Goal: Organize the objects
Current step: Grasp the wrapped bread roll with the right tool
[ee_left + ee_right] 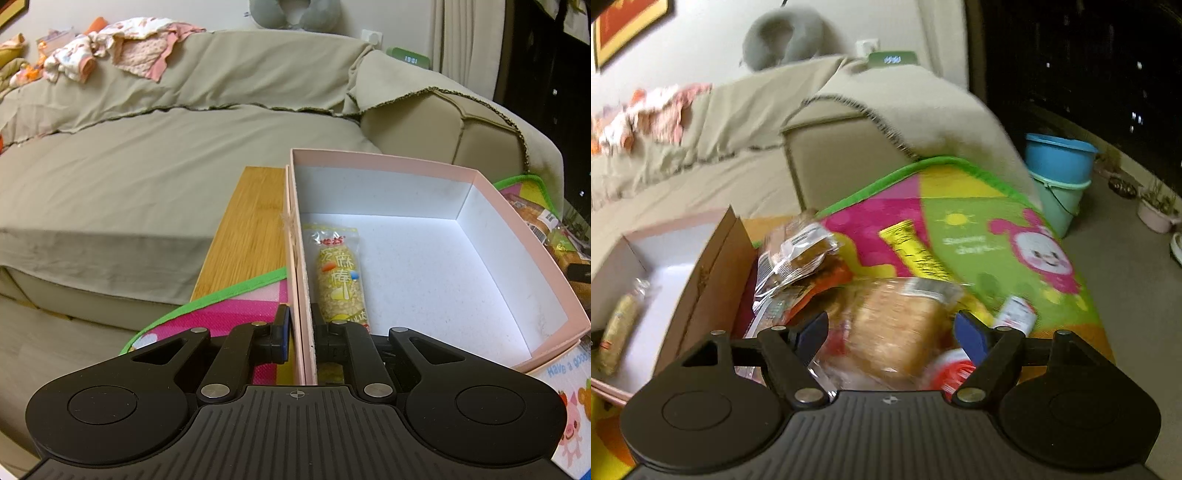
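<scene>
A pink box (pixel 532 258) with a white inside stands open on the play mat. One yellow sesame snack bar (pixel 341 280) in a clear wrapper lies along its left wall. My left gripper (pixel 304 332) is shut on that left wall, one finger outside and one inside. In the right wrist view the same box (pixel 713 280) is at the left, with the snack bar (pixel 617 332) inside. My right gripper (pixel 892 334) is open, and a wrapped bread packet (pixel 897 325) lies between its blue pads (pixel 971 339). A heap of snack packets (pixel 798 254) lies just beyond.
A yellow packet (pixel 916 251) and a small white-labelled tube (pixel 1015 314) lie on the colourful play mat (pixel 997 229). The beige sofa (pixel 166 166) runs behind, with clothes on its back. A wooden board (pixel 251 229) sits left of the box. Stacked buckets (pixel 1060 177) stand at the right.
</scene>
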Action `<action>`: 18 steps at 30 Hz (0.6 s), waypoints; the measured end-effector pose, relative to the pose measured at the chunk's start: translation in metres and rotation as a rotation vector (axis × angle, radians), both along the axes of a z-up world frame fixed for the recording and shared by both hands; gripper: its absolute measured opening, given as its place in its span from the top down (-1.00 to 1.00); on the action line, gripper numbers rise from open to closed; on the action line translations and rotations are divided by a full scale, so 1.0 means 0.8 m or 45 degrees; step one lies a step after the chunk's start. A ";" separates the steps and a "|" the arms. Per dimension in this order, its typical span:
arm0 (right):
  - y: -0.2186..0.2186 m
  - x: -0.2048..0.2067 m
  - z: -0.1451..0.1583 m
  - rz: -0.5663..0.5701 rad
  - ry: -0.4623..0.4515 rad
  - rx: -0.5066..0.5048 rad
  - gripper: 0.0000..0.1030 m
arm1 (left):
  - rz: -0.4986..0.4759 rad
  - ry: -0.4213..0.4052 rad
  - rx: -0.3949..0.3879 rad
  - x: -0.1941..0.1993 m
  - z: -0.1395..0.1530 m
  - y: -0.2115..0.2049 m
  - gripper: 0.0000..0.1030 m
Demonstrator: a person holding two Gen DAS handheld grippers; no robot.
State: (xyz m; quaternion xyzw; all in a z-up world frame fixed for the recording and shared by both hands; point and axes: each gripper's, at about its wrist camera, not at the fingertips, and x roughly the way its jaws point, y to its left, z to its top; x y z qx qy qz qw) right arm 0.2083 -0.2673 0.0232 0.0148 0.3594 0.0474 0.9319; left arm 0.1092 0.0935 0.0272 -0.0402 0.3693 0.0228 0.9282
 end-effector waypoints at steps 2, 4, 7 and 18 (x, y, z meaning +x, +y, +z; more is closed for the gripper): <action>0.015 0.012 -0.009 0.004 0.024 -0.066 -0.50 | 0.000 -0.001 -0.002 0.000 0.000 0.000 0.76; 0.023 0.018 -0.015 0.006 0.025 -0.122 -0.49 | 0.001 -0.003 -0.001 0.000 0.000 0.000 0.76; 0.022 0.013 -0.011 0.030 0.028 -0.162 -0.19 | 0.000 -0.013 0.003 0.001 0.000 0.000 0.76; -0.012 -0.064 0.034 0.123 0.067 -0.078 -0.12 | -0.005 -0.020 -0.002 0.002 -0.002 0.000 0.75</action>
